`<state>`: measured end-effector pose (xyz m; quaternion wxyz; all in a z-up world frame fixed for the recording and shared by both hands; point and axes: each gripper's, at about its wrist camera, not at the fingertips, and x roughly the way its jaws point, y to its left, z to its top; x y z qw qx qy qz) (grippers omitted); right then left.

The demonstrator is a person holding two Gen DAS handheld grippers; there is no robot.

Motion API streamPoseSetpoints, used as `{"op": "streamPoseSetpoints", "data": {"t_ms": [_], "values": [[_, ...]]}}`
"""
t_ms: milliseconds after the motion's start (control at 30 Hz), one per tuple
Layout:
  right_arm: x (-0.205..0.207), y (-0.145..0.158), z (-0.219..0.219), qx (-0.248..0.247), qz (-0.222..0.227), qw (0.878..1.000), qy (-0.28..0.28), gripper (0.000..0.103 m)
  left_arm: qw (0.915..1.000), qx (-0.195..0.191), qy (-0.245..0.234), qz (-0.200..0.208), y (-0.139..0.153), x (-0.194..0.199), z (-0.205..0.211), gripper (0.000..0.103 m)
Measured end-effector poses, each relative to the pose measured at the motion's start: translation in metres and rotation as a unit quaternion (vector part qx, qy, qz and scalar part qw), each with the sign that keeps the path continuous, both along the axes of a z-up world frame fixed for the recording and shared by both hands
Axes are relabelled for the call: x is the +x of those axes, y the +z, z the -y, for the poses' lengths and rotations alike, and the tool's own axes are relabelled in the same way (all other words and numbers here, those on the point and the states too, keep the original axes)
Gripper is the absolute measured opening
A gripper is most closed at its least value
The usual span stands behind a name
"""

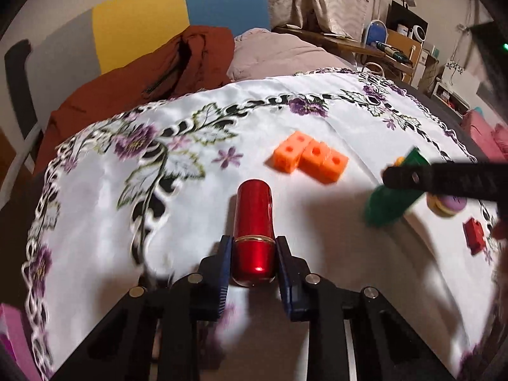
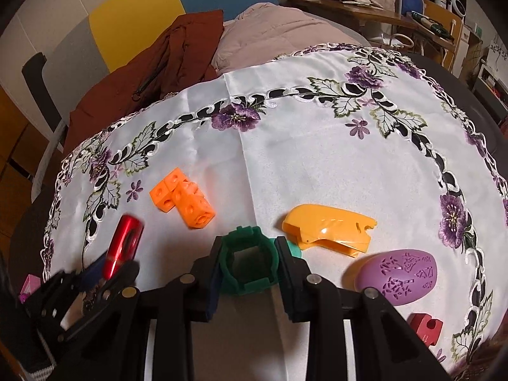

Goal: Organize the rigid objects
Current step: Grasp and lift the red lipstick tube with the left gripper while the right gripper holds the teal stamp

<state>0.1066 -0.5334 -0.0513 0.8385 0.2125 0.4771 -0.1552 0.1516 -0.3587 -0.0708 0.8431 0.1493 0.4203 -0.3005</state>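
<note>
My left tool [image 1: 254, 244] clamps the red tube [image 1: 254, 231] mid-body above the worktop [image 1: 190, 222]; glossy metal, likely slippery. My right tool [image 2: 249, 254] squeezes the stiff green piece [image 2: 249, 262] by its sides.

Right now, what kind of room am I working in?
Probably a bedroom or lived-in home room: a pinkish duvet and rust-brown jacket lie behind the embroidered floral tablecloth, with a cluttered wooden desk against curtains.

At bottom centre my right gripper [image 2: 249, 254] clamps a dark green hollow plastic piece [image 2: 249, 265]. Orange linked plastic cubes [image 2: 182, 201] lie at centre left on the white embroidered floral tablecloth [image 2: 317, 165]. At lower left my left gripper [image 2: 109, 270] grips a glossy red metal cylinder [image 2: 123, 246].
</note>
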Motion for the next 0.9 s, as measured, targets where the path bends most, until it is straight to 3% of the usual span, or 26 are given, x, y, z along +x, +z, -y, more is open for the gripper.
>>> {"op": "streamPoseSetpoints", "data": {"t_ms": [133,200,267,333,367,400,533,900], "values": [[0.002,0.001,-0.006,0.001,0.005,1.000,0.014,0.030,0.9998,0.005,0.003,0.017,-0.001,-0.015,-0.009,0.028],[0.004,0.001,-0.011,-0.003,0.006,1.000,0.025,0.030,0.9999,0.000,0.004,0.011,-0.001,-0.013,-0.008,0.046],[0.005,0.000,-0.014,-0.011,0.000,0.999,0.031,0.030,0.9999,0.002,0.007,0.014,0.000,-0.011,-0.003,0.051],[0.005,-0.001,-0.015,-0.016,-0.002,0.999,0.035,0.030,0.9999,0.006,0.005,0.012,-0.002,-0.008,0.002,0.049],[0.005,-0.001,-0.015,-0.018,-0.001,0.999,0.037,0.030,0.9999,0.005,0.005,0.015,-0.002,-0.007,0.002,0.034],[0.006,-0.001,-0.015,-0.020,-0.002,0.999,0.039,0.030,0.9999,0.005,0.003,0.015,-0.001,-0.007,0.003,0.027],[0.007,-0.001,-0.016,-0.022,-0.001,0.999,0.043,0.030,0.9999,0.003,0.006,0.008,0.001,-0.009,-0.002,0.026],[0.006,0.013,-0.031,-0.048,0.032,0.996,0.070,0.030,0.9975,-0.050,0.045,-0.022,0.011,-0.040,-0.054,0.026]]}}
